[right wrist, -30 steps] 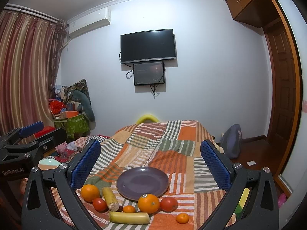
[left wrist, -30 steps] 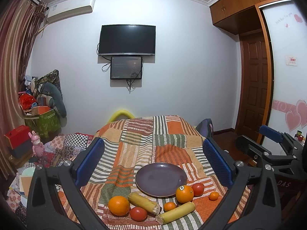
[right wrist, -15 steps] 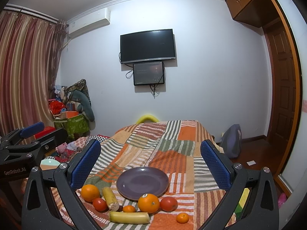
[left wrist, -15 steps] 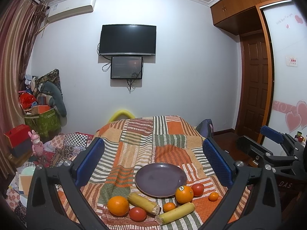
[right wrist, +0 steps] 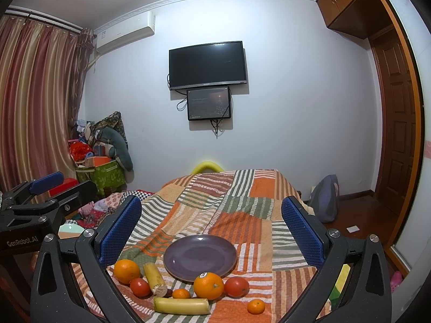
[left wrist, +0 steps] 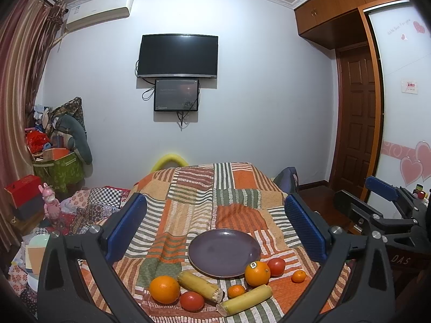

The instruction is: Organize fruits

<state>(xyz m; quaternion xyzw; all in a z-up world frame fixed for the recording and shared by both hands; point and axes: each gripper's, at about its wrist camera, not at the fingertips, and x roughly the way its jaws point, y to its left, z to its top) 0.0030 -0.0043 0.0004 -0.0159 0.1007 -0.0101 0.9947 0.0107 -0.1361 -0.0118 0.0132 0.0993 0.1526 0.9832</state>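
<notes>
A round flat purple plate (left wrist: 224,251) sits bare on a tabletop covered with a striped orange, green and white patchwork cloth (left wrist: 199,204). The fruits lie on the cloth along the near side of the plate, none on it. A big round orange (left wrist: 164,289) is at the left, with a small red tomato (left wrist: 191,301) just beside it. A short yellow banana piece (left wrist: 200,282) lies slanted next to them, its far end close to the plate rim. A small orange tangerine (left wrist: 236,291) sits in the middle of the group. A longer yellow banana piece (left wrist: 245,300) lies nearest the camera. A big orange with a sticker (left wrist: 257,269) rests against the plate's near edge, and a second red tomato (left wrist: 276,266) is touching it on the right. Another small tangerine (left wrist: 298,276) sits alone, farther right. The left gripper (left wrist: 215,228) hangs above the fruits with its blue-padded jaws spread wide and holding nothing. The right gripper (right wrist: 211,231) hangs the same way, its jaws wide apart and holding nothing too. A black television (left wrist: 177,55) is on the white wall behind.
</notes>
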